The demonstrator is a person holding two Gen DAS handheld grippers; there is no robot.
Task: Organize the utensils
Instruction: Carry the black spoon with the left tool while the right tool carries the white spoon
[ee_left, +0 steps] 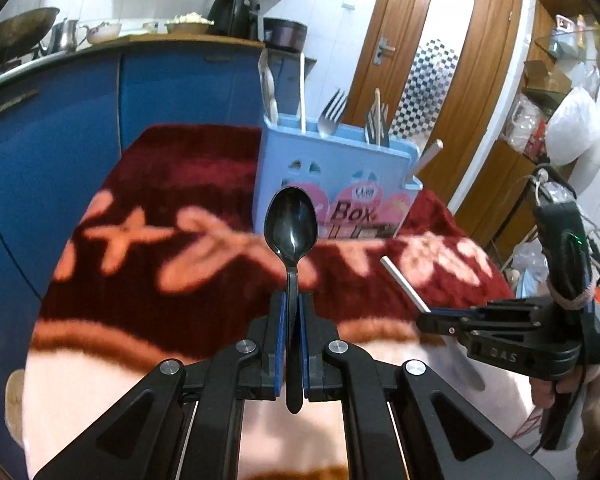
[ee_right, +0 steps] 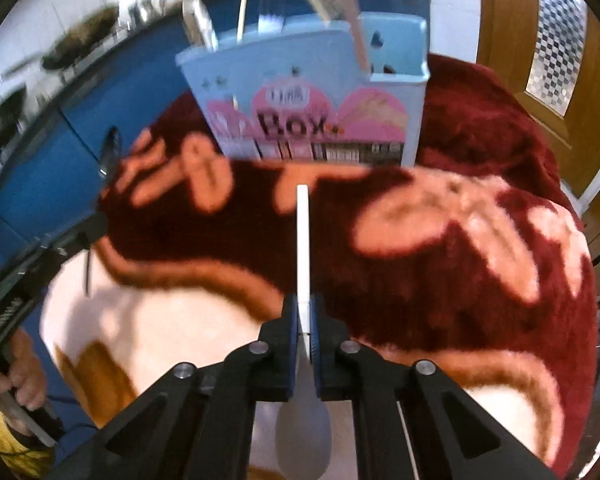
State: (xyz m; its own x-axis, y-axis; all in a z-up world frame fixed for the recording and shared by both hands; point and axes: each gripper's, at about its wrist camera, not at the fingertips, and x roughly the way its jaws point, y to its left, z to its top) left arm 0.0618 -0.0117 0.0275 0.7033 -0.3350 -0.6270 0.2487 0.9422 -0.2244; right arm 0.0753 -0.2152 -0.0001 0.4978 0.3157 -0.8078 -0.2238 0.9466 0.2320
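Left gripper point(ee_left: 293, 308): clamped on a black spoon point(ee_left: 291, 228) — bowl pointing up, above the blanket's point(ee_left: 180, 184) middle.
Right gripper point(ee_right: 305, 312): clenched on a white spoon point(ee_right: 303, 240), handle forward.
Utensil box point(ee_left: 332, 176): blue, upright at the blanket's far edge — forks point(ee_left: 332, 112) inside.

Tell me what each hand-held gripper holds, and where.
Left hand-held gripper: black spoon, by its handle. Right hand-held gripper: white spoon, near its bowl.
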